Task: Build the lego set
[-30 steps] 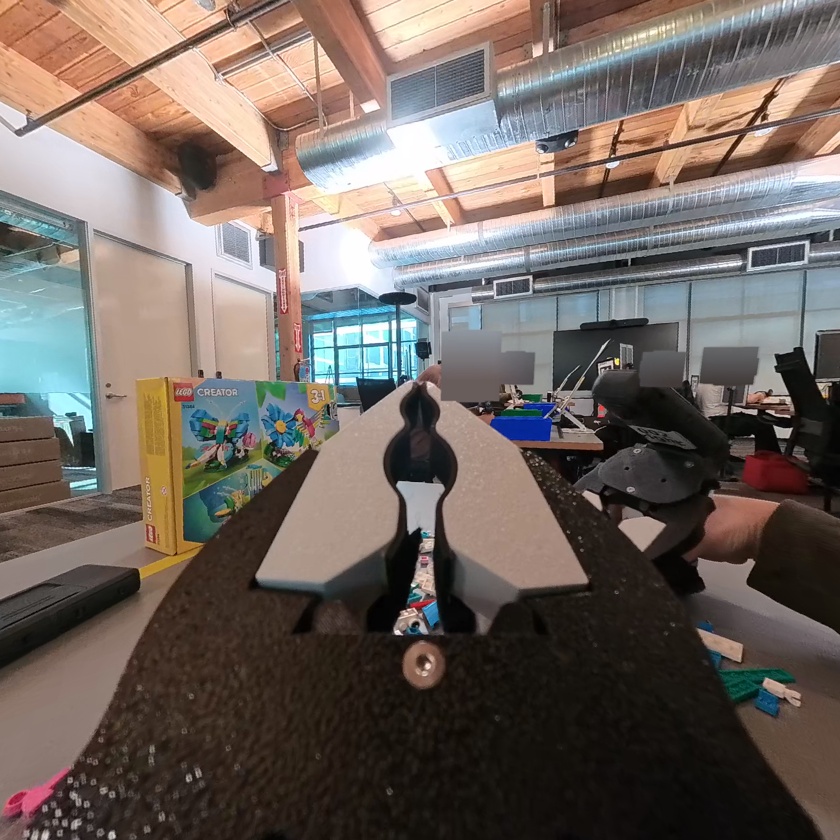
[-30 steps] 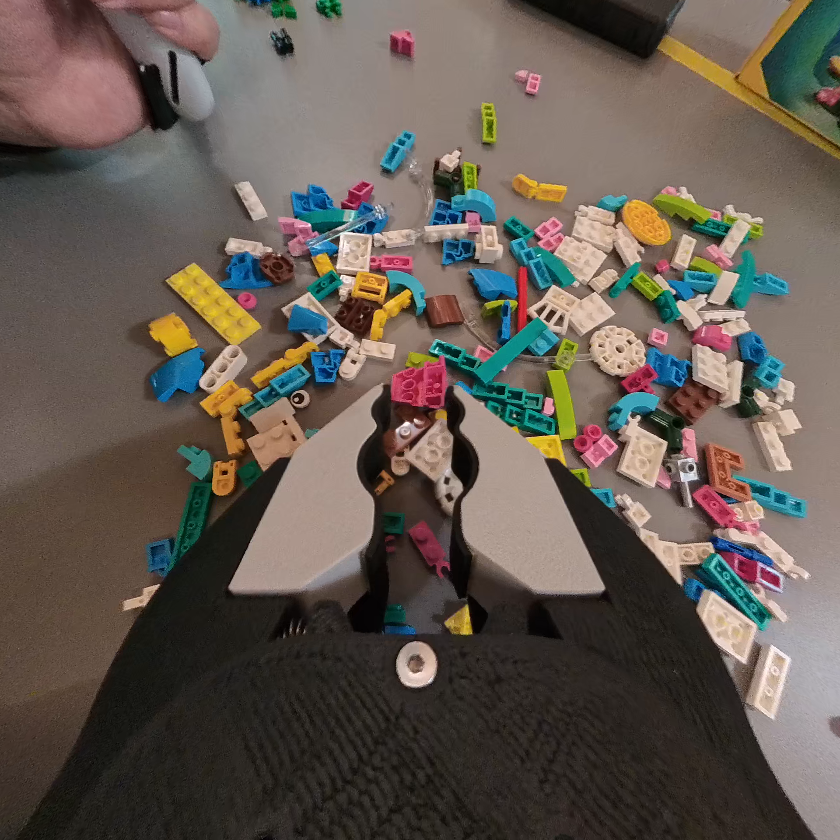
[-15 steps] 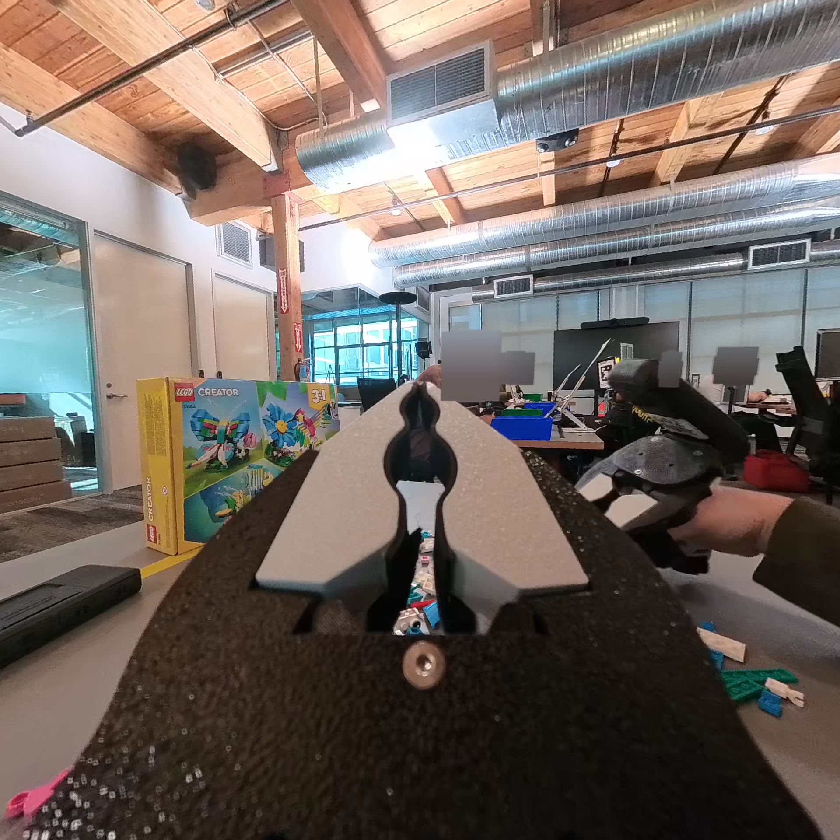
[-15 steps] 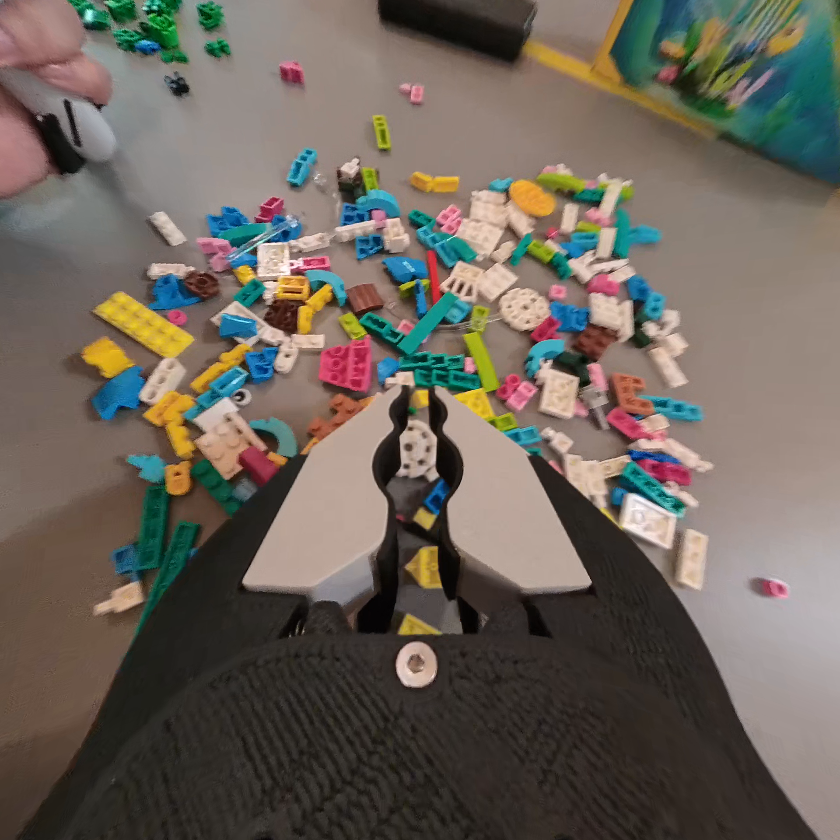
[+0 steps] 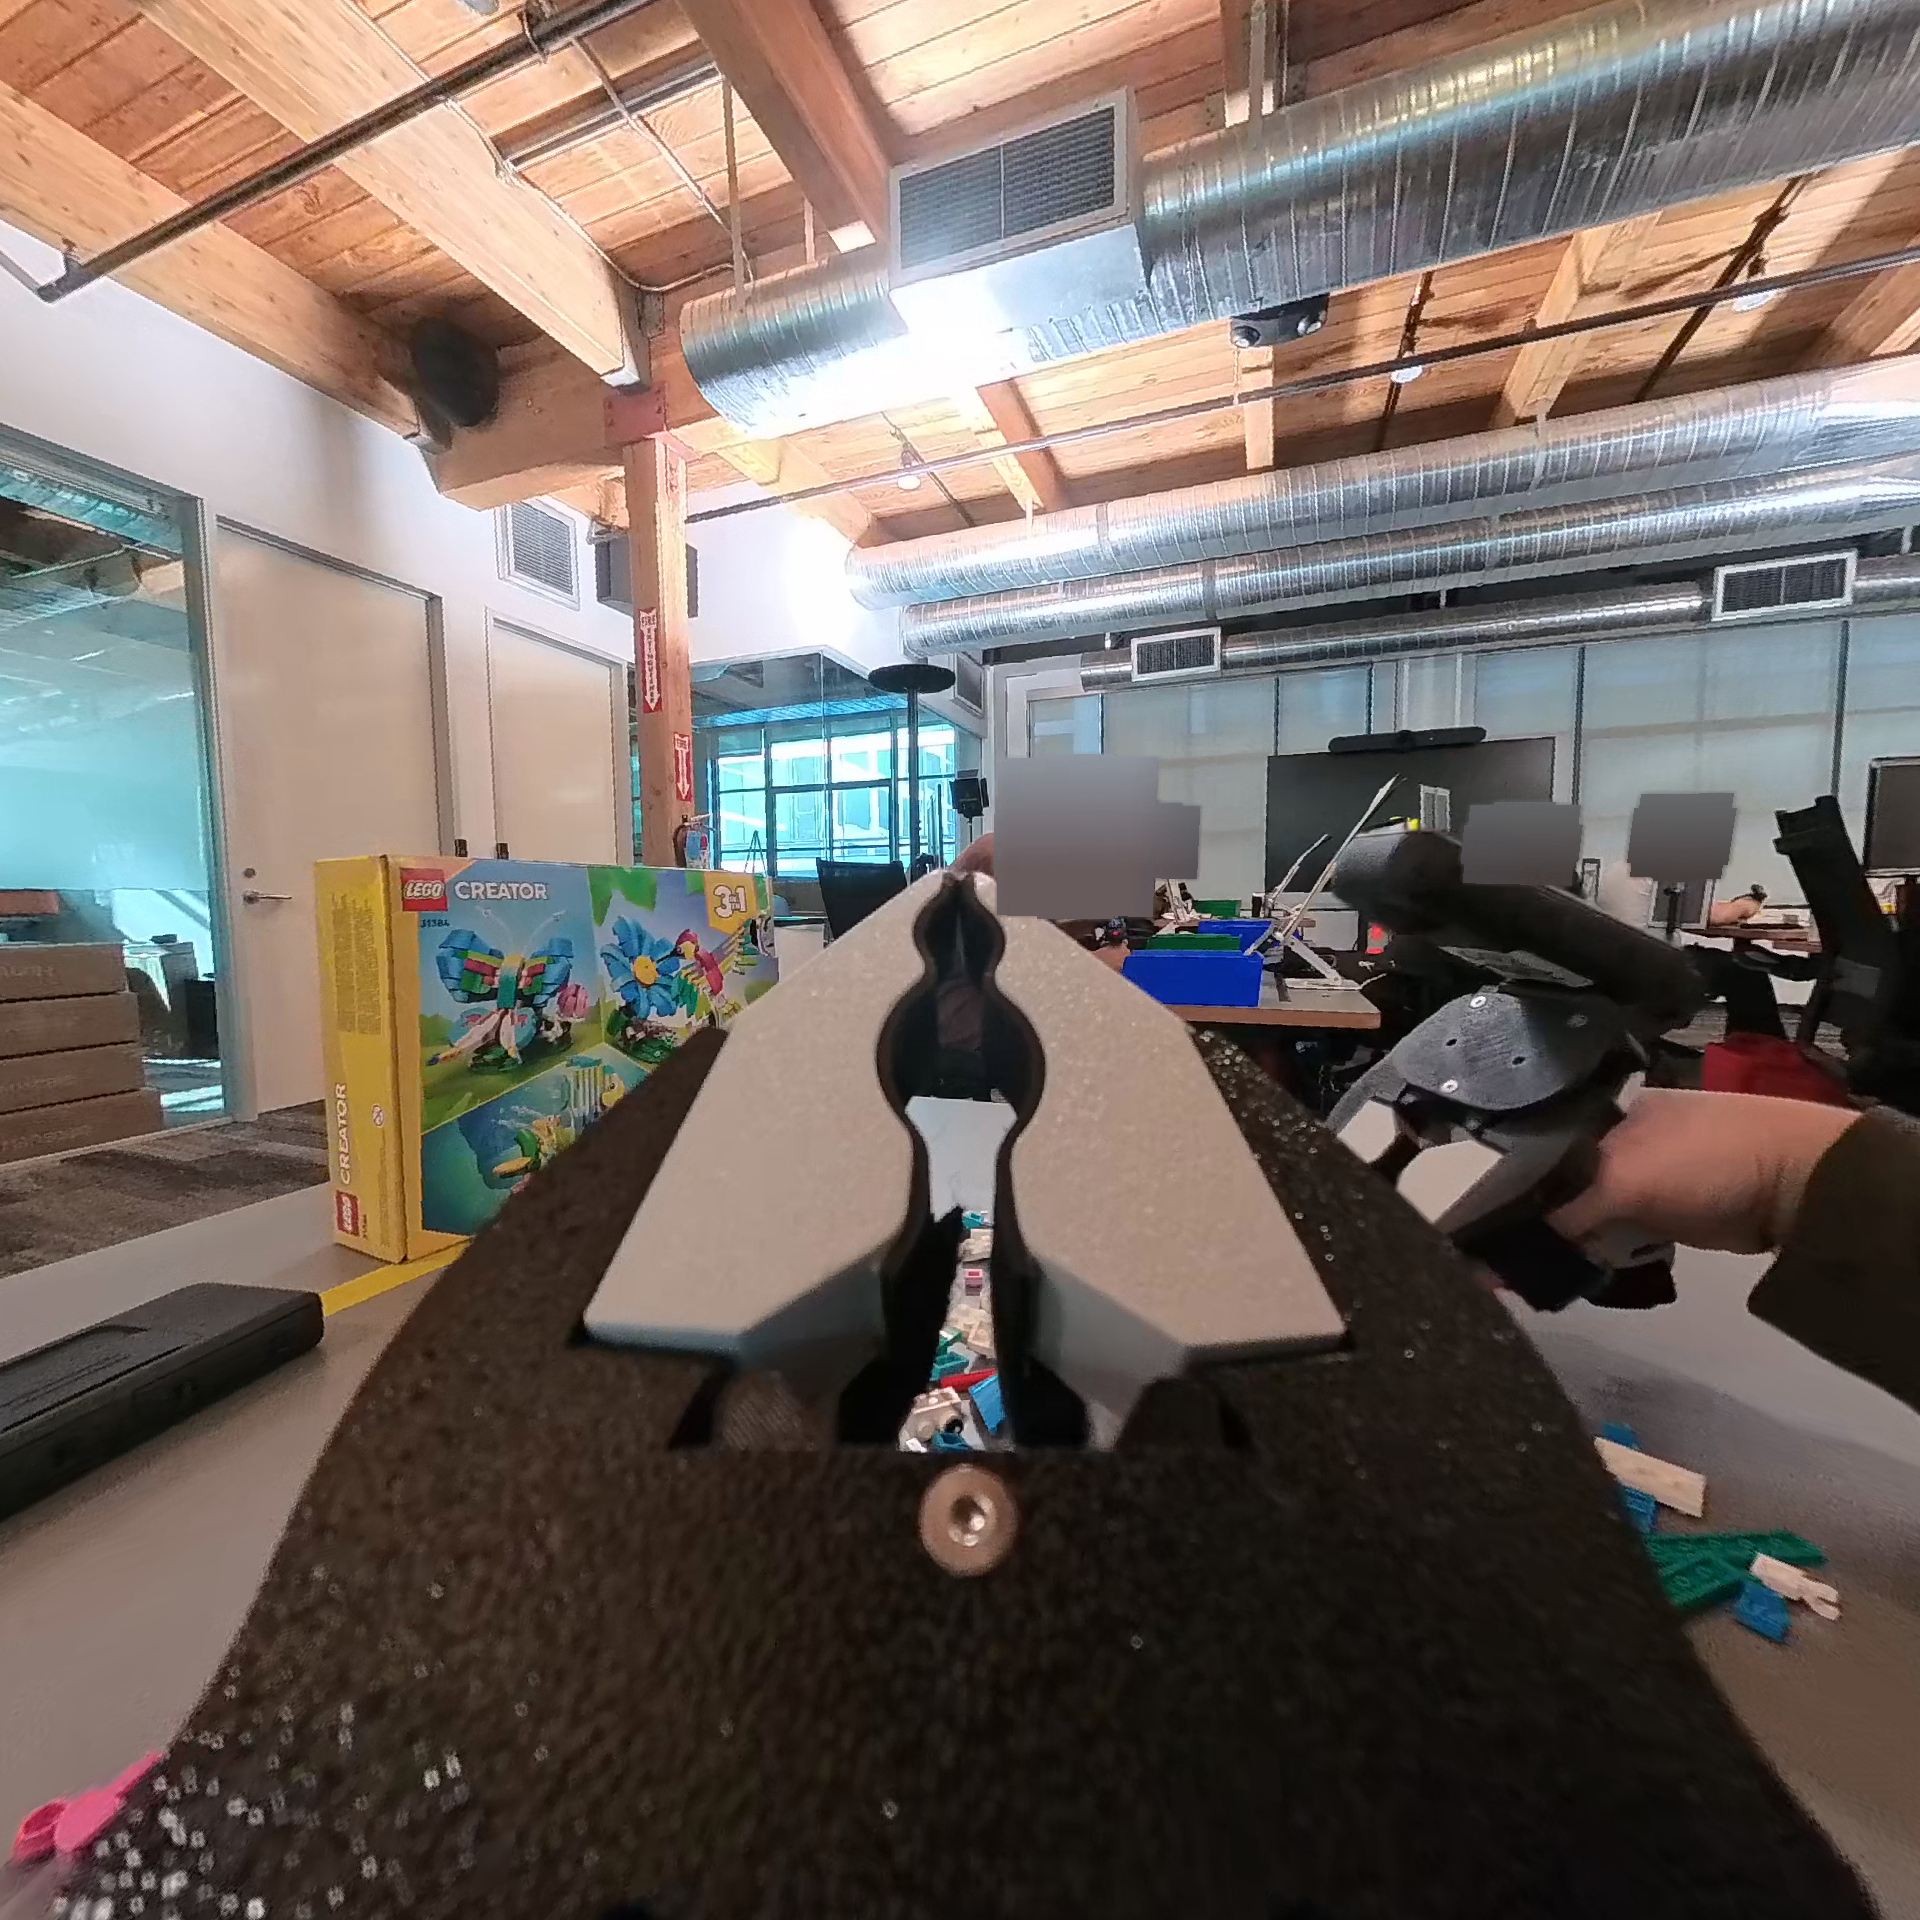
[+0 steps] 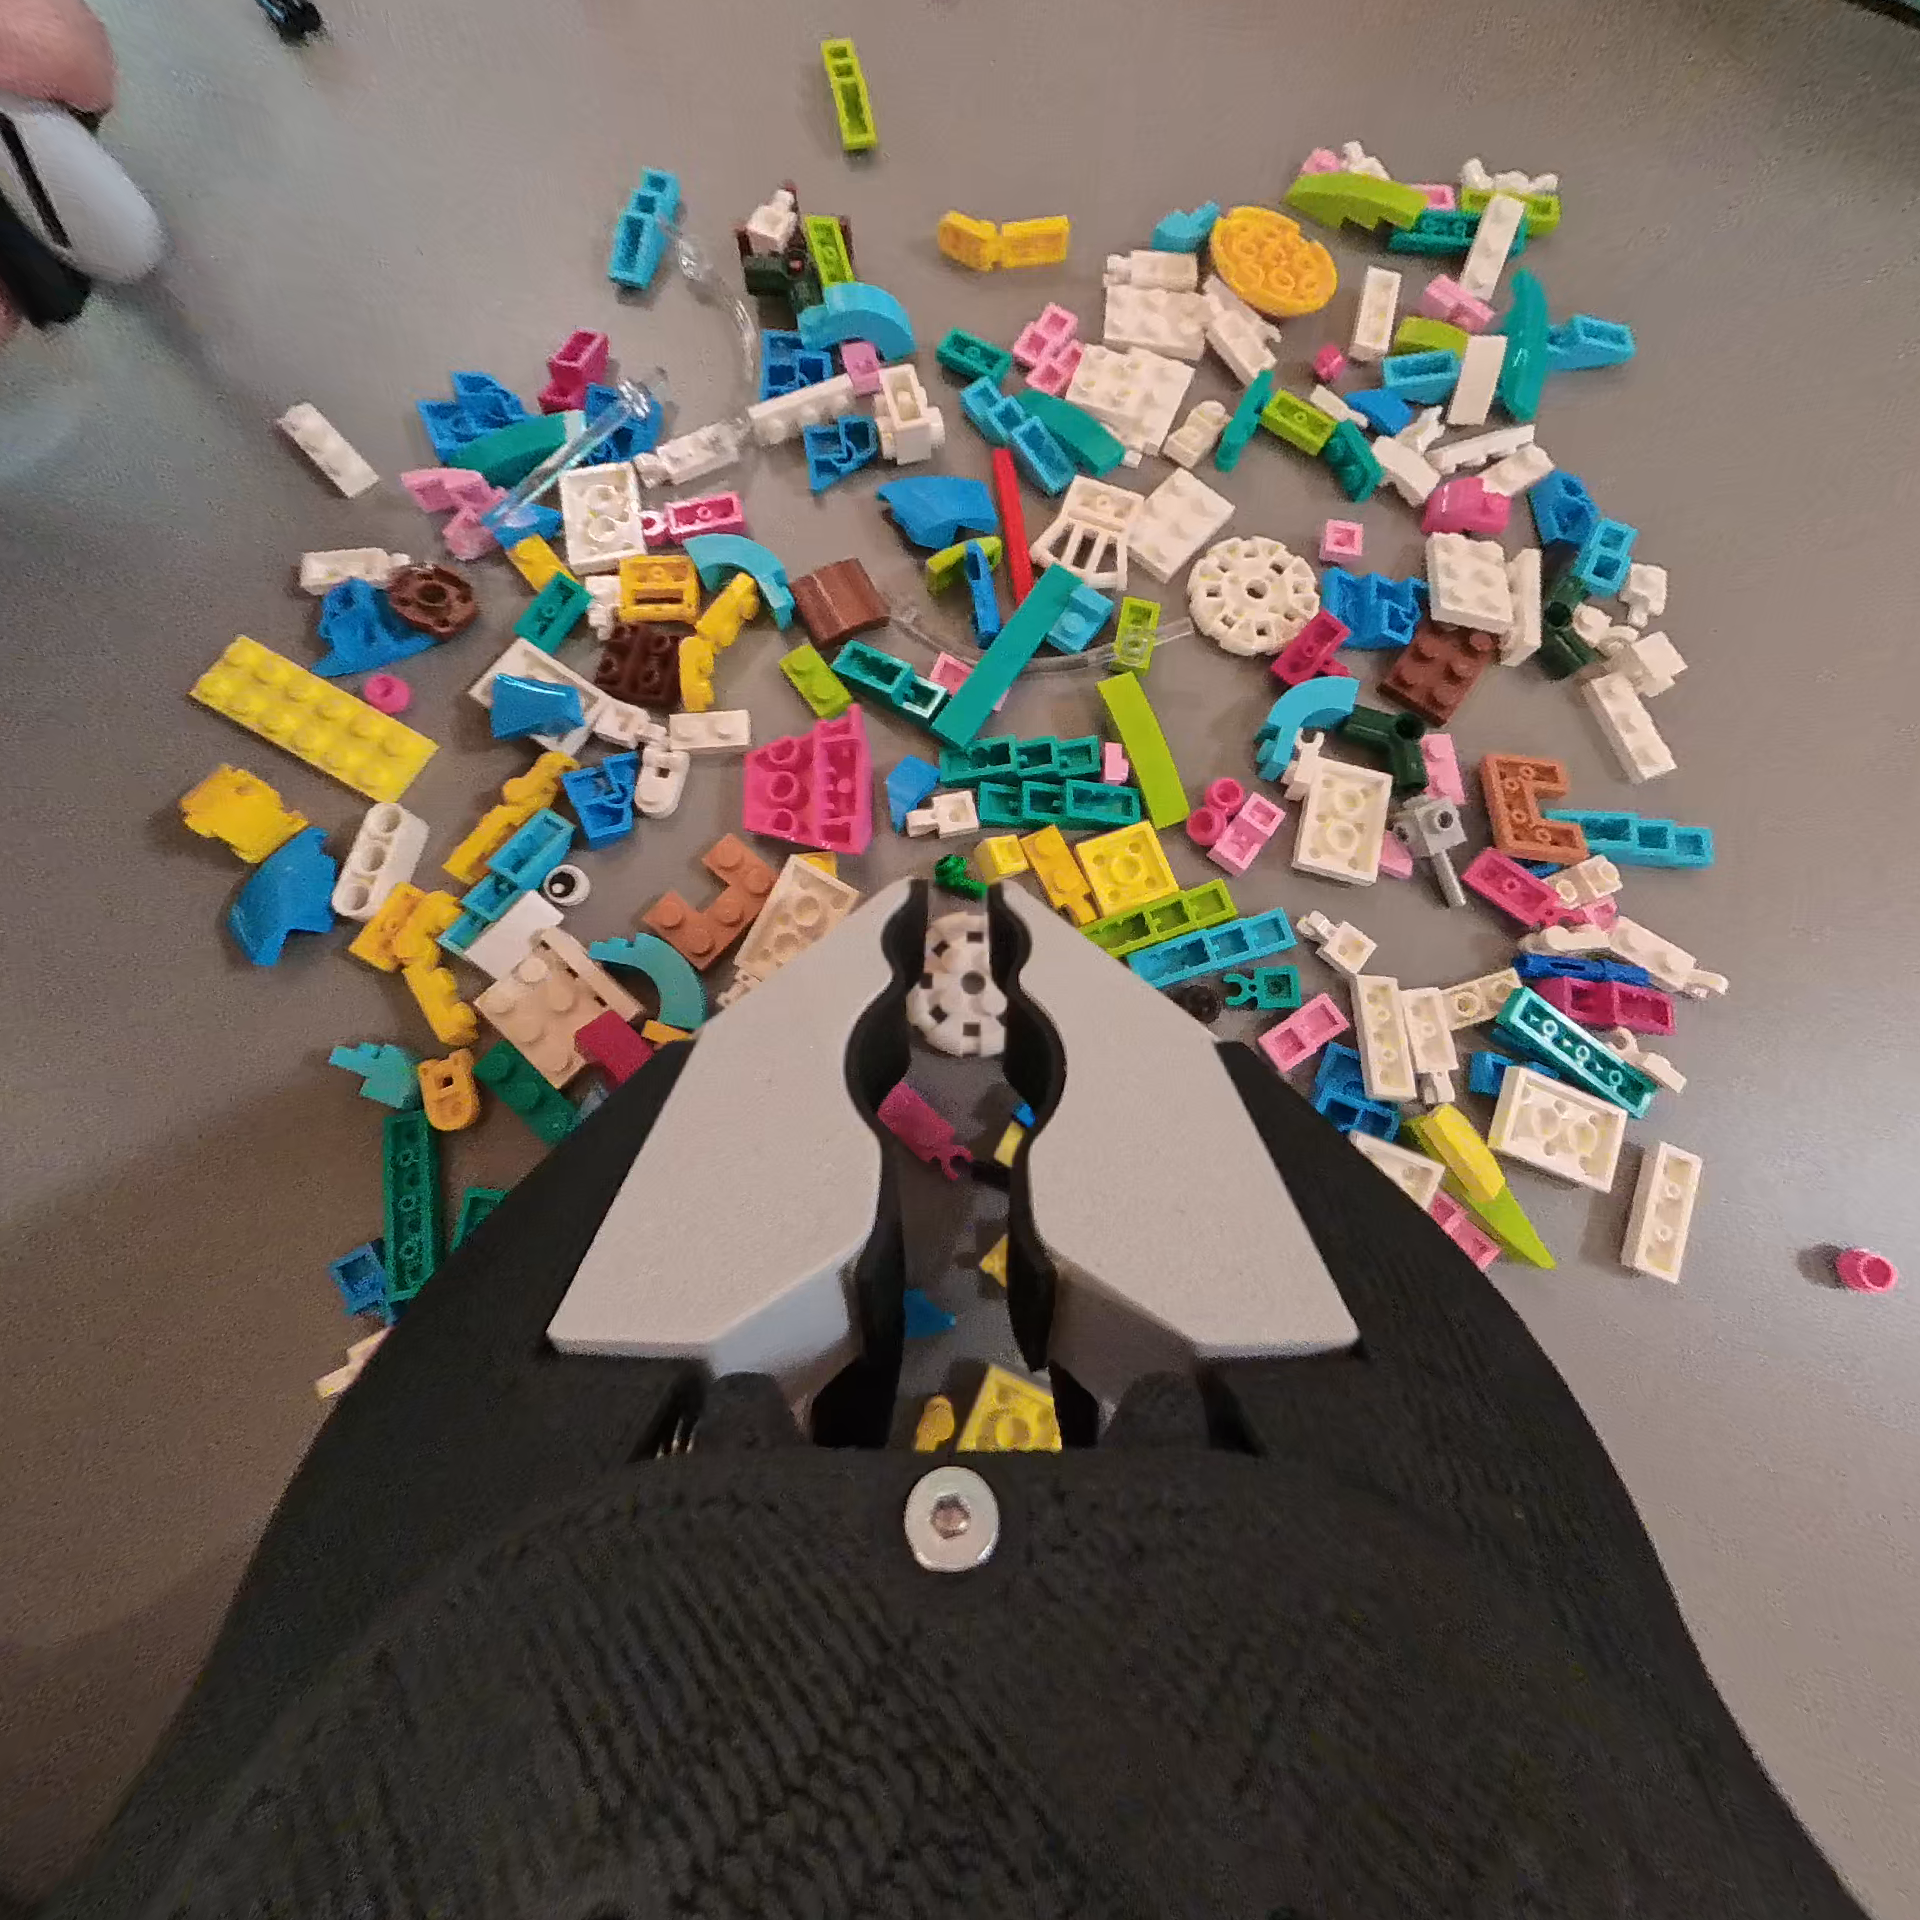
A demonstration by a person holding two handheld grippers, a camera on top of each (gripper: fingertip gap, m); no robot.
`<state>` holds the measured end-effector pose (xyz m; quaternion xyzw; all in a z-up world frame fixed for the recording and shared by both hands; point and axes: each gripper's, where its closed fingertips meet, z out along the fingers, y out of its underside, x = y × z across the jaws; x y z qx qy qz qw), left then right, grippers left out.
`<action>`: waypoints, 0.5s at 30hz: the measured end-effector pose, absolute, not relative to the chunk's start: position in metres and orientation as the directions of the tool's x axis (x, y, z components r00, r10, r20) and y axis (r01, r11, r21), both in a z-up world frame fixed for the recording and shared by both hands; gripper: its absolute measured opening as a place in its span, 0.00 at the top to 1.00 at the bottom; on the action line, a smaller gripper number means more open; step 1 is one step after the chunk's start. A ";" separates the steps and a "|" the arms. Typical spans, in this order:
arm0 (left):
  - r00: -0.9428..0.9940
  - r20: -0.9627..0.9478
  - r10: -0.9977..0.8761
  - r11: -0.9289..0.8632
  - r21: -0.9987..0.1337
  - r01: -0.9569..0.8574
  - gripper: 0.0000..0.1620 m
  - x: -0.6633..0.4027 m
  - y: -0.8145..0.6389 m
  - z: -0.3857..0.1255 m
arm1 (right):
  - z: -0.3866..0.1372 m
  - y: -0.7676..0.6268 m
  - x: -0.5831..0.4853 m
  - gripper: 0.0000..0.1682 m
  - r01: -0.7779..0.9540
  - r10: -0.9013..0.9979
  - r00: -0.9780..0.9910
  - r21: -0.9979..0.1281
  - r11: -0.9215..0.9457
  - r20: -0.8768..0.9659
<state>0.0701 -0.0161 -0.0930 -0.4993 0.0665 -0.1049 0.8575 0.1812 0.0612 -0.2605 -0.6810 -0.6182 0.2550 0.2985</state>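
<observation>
Several loose lego pieces [image 6: 1039, 623] of many colours lie spread on the grey table [image 6: 208, 1143]. My right gripper [image 6: 956, 888] hovers over the near side of the pile, its jaws a narrow gap apart and empty. A white round plate [image 6: 961, 987] shows on the table between its fingers, and a small dark green piece [image 6: 956, 871] lies at its tips. A pink wedge plate [image 6: 810, 779] lies just ahead to the left. My left gripper [image 5: 961, 883] is shut and empty, pointing level across the room. The right gripper's black body [image 5: 1507, 1049] shows there, held by a hand.
The lego set's box [image 5: 540, 1018] stands at the table's far left beside a yellow tape line. A black flat device [image 5: 135, 1371] lies left. Green plates [image 5: 1714, 1569] lie right. A hand on a white handle [image 6: 62, 208] is at top left. A pink stud [image 6: 1860, 1268] lies apart. Left tips to right tips: about 20 cm.
The pink wedge plate that was between the right gripper's tips now lies on the table ahead of them. The right gripper has risen and narrowed its jaws. The left gripper has not moved.
</observation>
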 end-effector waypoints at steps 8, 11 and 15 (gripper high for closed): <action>0.970 -0.005 -0.244 0.477 -0.871 0.116 1.00 0.068 -0.015 -0.093 | -0.268 0.061 0.178 0.92 0.705 0.993 0.119 -0.702 -0.096 -0.017; 0.969 -0.001 -0.245 0.476 -0.871 0.119 1.00 0.068 -0.015 -0.093 | -0.269 0.062 0.176 0.93 0.703 0.993 0.119 -0.707 -0.078 0.009; 0.968 -0.002 -0.249 0.475 -0.872 0.121 1.00 0.069 -0.015 -0.093 | -0.269 0.062 0.175 0.94 0.702 0.994 0.112 -0.709 -0.071 0.011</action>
